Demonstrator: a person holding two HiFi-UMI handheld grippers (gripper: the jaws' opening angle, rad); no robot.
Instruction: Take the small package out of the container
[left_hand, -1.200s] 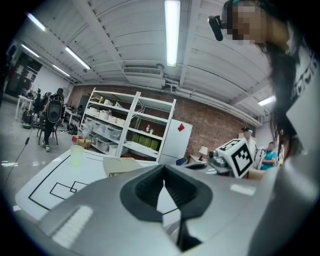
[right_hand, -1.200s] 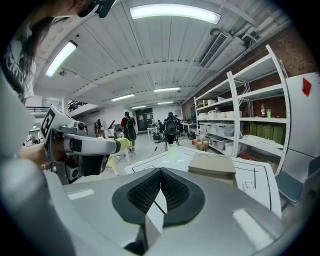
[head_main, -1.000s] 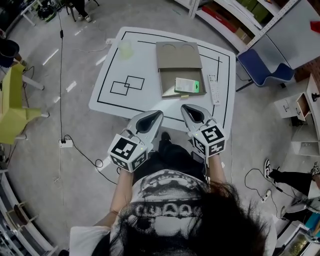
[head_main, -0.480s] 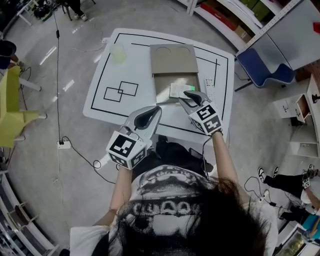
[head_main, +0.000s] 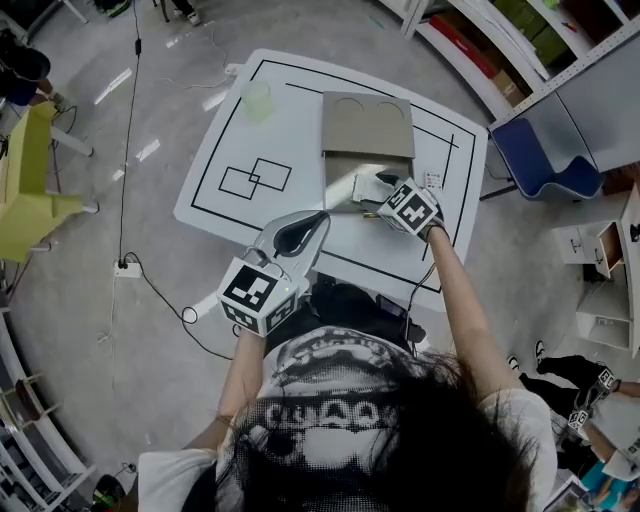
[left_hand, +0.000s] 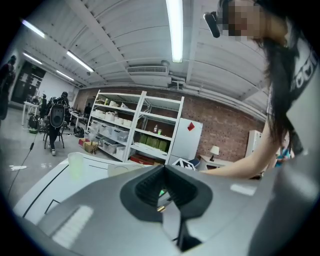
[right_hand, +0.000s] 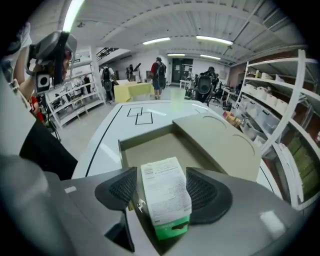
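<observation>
An open cardboard box (head_main: 340, 172) lies on the white table (head_main: 290, 130), its lid (head_main: 367, 124) folded back. The small white package with a green end (head_main: 364, 187) lies at the tray's near right corner. My right gripper (head_main: 384, 186) reaches over it. In the right gripper view the package (right_hand: 165, 192) stands between the pads of the right gripper (right_hand: 162, 194), whose jaws are opening; a gap shows at the left pad. The box tray (right_hand: 160, 145) lies just beyond. My left gripper (head_main: 297, 235) hangs shut and empty at the table's front edge, also shut in its own view (left_hand: 163, 192).
A pale green cup (head_main: 256, 98) stands at the table's far left corner. Black outlined squares (head_main: 255, 180) mark the tabletop. A remote control (head_main: 433, 183) lies right of the box. A blue chair (head_main: 540, 160) and shelves stand to the right, a yellow chair (head_main: 30, 190) to the left.
My right gripper has moved forward from the table's front edge to the box and stands around the package, with its jaws wider apart. The left gripper has stayed near the front edge.
</observation>
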